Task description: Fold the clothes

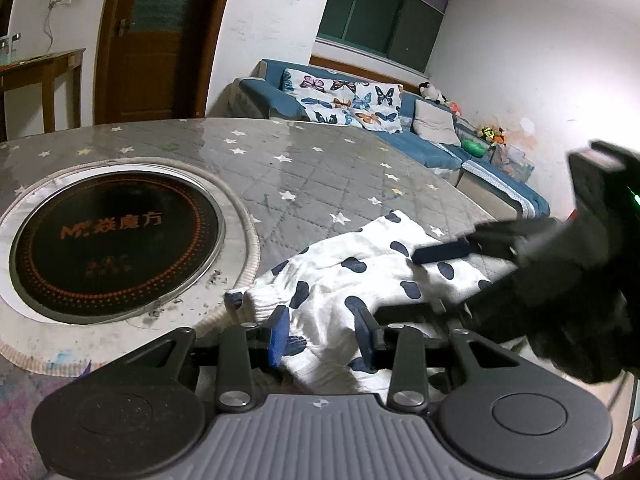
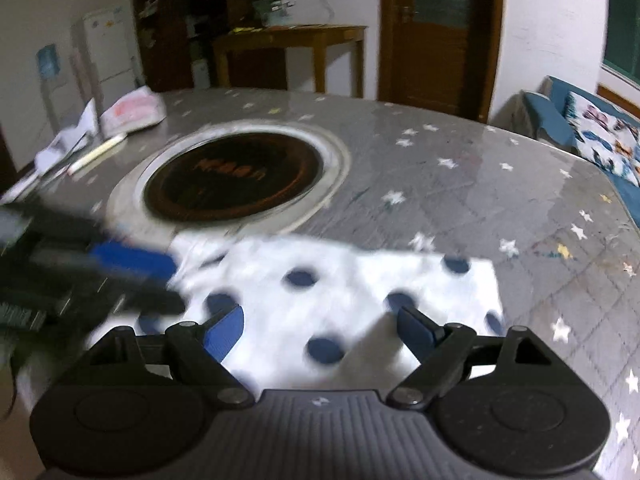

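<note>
Left wrist view: A white garment [image 1: 360,280] with dark blue spots is seen in the lower centre of the frame, lying crumpled on the worktop [image 1: 320,168], which is covered by a grey quilted cloth with stars. A ribbed cuff or hem [image 1: 264,300] is noted at the garment's left edge, just beside the round inset cooker plate [image 1: 116,240] at centre left. The left gripper [image 1: 324,334] is held released, its blue pads spread with cloth lying between and beneath them; no hold is made. The right gripper [image 1: 444,250] enters from the right edge, one blue pad resting over the garment's upper fold; whether it is closed cannot be told from here. A blue sofa [image 1: 400,120] with butterfly cushions is seen at upper right.

Right wrist view: The picture is blurred. The garment [image 2: 340,280] is spread across the lower centre, its right edge lying fairly straight. The right gripper [image 2: 324,330] is held released, its pads wide apart over the cloth. The left gripper [image 2: 132,264] is seen at centre left, over the garment's left portion. Papers and a pen [image 2: 96,152] lie at upper left.

Handling judgement: The garment is judged light, soft and limp, probably fleecy, so that it will sag and bunch when lifted. Little slip is expected against the quilted cover. Hold is best taken at the ribbed cuff and at a straight hem corner, both layers being pinched together.
</note>
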`<state>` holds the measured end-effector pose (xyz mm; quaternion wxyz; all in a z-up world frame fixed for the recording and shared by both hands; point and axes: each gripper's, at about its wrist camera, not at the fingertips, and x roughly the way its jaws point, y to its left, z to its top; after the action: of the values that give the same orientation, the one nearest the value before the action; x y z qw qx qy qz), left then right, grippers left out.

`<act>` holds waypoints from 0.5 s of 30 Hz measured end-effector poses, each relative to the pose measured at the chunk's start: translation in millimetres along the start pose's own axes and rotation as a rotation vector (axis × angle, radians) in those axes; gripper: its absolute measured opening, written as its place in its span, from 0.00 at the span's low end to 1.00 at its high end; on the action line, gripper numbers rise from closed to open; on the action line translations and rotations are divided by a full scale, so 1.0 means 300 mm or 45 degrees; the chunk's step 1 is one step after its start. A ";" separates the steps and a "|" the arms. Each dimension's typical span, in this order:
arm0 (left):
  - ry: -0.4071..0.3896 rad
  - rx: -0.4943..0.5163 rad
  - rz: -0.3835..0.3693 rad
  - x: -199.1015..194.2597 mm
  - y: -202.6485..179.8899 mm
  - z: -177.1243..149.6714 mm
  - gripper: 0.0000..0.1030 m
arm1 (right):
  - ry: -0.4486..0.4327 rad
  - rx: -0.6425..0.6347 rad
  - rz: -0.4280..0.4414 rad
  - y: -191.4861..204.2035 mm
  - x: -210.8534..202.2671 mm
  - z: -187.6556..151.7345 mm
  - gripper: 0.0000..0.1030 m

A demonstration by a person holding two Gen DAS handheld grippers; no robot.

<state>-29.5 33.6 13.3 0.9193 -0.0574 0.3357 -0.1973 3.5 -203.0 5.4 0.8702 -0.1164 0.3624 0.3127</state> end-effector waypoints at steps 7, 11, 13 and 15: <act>-0.002 0.000 0.023 0.007 0.010 0.002 0.38 | 0.005 -0.089 0.008 0.100 -0.065 -0.098 0.84; -0.003 -0.005 0.022 0.011 0.017 0.005 0.38 | 0.005 -0.100 -0.021 0.115 -0.105 -0.141 0.84; -0.004 -0.006 0.022 0.014 0.020 0.005 0.38 | 0.014 -0.090 -0.040 0.116 -0.112 -0.163 0.84; -0.006 -0.008 0.024 0.012 0.020 0.005 0.38 | 0.032 -0.099 -0.056 0.119 -0.112 -0.186 0.84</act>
<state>-24.1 37.6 11.1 0.9217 -0.0578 0.3345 -0.1875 -68.3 -214.6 -9.7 0.8670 -0.1621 0.3584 0.3059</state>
